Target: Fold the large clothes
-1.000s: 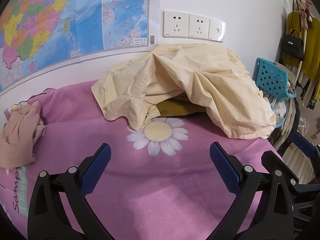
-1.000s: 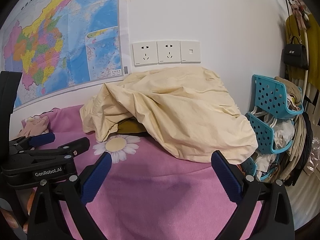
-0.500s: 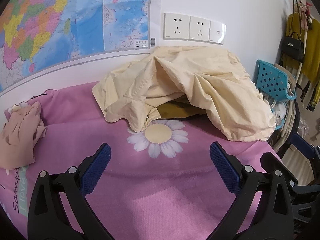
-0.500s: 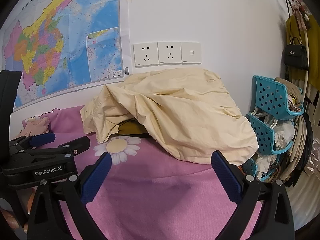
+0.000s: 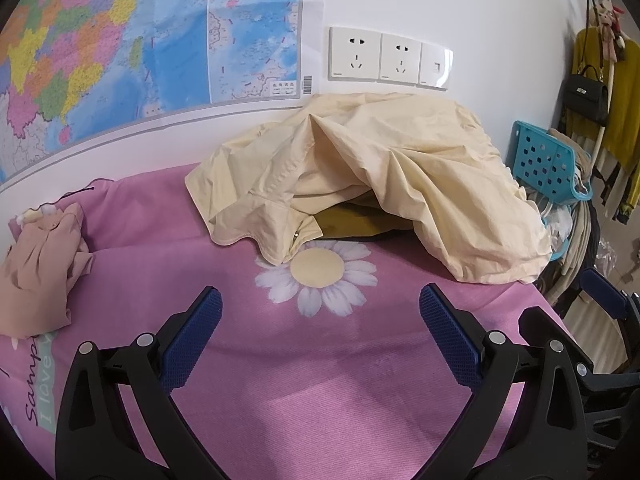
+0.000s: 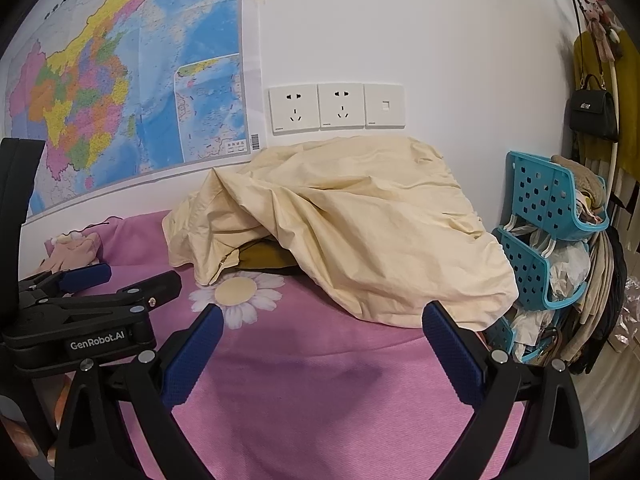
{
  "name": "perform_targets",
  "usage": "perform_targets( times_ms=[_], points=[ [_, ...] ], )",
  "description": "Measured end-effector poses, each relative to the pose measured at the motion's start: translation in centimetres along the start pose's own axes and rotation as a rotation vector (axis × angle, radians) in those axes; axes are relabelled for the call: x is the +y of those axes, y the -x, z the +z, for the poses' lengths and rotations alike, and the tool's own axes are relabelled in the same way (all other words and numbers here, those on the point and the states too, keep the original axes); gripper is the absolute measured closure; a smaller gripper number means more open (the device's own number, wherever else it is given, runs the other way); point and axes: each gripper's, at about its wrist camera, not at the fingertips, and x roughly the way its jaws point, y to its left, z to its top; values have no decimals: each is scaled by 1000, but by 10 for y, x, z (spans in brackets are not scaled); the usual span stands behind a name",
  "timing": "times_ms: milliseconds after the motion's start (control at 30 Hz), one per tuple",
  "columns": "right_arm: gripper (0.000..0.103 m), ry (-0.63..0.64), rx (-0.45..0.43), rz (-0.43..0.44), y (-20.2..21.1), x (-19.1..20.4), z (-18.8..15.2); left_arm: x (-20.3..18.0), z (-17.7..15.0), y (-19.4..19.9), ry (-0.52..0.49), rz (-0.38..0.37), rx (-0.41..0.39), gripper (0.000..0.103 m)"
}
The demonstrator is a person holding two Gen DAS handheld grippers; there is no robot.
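Note:
A large cream-yellow garment lies crumpled against the wall at the back of a pink flowered bed sheet. It shows again in the right wrist view as the same cream garment. An olive-coloured cloth peeks out from under it. My left gripper is open over the sheet, short of the garment, holding nothing. My right gripper is open too, just in front of the garment's near edge. The left gripper's body appears at the left of the right wrist view.
A small peach garment lies at the sheet's far left. Blue plastic baskets full of items stand past the bed's right edge, with hanging clothes and a black handbag behind. A map and wall sockets are on the wall.
Both views have shifted very slightly; the garment sits a little lower in frame. Both grippers remain open and nothing has been taken hold of.

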Motion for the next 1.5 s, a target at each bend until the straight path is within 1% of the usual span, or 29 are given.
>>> perform_targets(
  times_ms=[533,767,1133,1300,1500],
  points=[
    [6,10,-1,0,-2,1,2,0,0,-1,5,5,4,5],
    [6,16,-2,-2,-4,3,4,6,-1,-4,14,5,6,5],
    [6,55,7,11,-14,12,10,15,-2,-14,26,5,38,5],
    [6,104,15,34,-30,22,22,31,0,-23,48,34,59,5],
    [6,262,6,40,-70,54,54,70,3,-33,114,109,77,5]
  ],
)
